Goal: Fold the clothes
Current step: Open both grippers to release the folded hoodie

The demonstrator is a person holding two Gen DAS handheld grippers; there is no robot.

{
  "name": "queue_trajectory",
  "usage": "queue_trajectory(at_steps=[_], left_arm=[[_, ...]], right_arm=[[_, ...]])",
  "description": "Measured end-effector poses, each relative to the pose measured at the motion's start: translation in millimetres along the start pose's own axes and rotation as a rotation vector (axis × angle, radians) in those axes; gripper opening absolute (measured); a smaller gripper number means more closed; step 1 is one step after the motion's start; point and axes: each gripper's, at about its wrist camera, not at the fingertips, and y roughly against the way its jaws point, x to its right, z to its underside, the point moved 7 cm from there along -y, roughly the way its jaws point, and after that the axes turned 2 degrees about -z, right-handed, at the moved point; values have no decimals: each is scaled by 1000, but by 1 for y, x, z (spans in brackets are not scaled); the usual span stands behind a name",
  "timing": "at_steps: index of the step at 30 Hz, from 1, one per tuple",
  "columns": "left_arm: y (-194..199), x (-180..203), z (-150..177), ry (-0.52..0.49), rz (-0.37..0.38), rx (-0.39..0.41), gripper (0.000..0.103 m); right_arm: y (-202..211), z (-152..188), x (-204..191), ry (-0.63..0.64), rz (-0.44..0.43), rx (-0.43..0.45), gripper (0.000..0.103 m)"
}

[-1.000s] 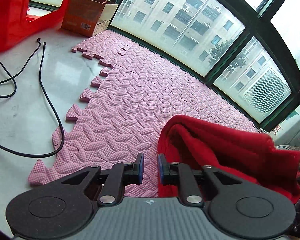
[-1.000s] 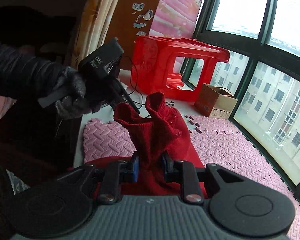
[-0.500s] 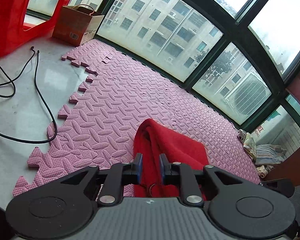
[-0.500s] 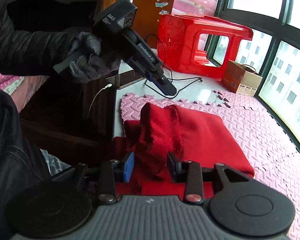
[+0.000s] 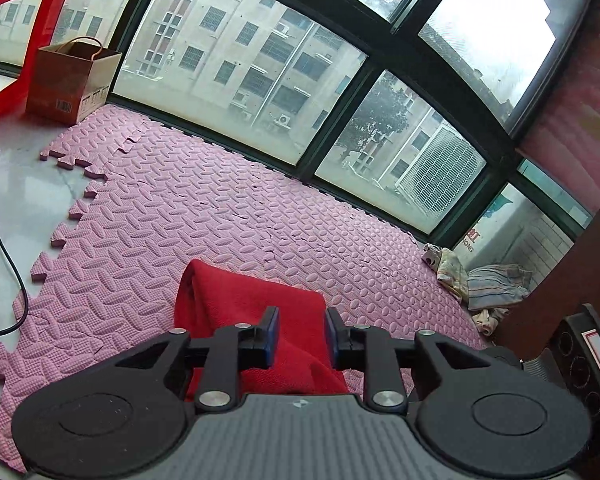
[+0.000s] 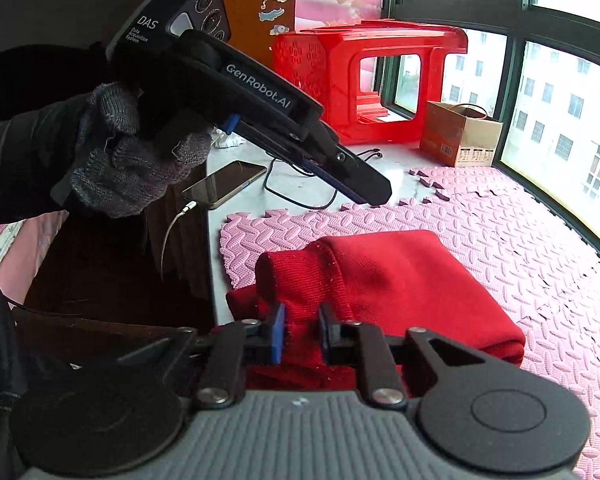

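Note:
A red knitted garment (image 6: 404, 280) lies folded on the pink foam mat (image 6: 520, 216). My right gripper (image 6: 300, 334) has its jaws partly apart around a bunched edge of the garment near the mat's near corner. In the left wrist view my left gripper (image 5: 299, 334) is open, with the red garment (image 5: 244, 300) lying between and below its fingers. From the right wrist view the left gripper (image 6: 364, 188) hovers above the mat, just beyond the garment, held by a gloved hand.
A red plastic stool (image 6: 364, 76) and a brown cardboard bag (image 6: 458, 134) stand at the far end by the window. A phone (image 6: 224, 184) and black cables (image 5: 4, 248) lie on the white sill. Crumpled cloths (image 5: 480, 280) sit at the mat's right end.
The garment has gone from held up to laid flat on the mat. My left gripper has opened and drawn back. My right gripper has lowered and its jaws have loosened on the edge.

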Motion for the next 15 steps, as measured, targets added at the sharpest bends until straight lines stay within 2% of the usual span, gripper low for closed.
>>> queue_trajectory(at_steps=[5,8,15], left_arm=[[1,5,-6,-15,13,8,27],[-5,5,4,-13,12,-21,27],[-18,3,27,-10,12,-90,25]], right_arm=[[17,-8,-2,0,-17,35,3],[23,-9,-6,3,-39,46,2],[7,5,-14,-22,-93,11,1]])
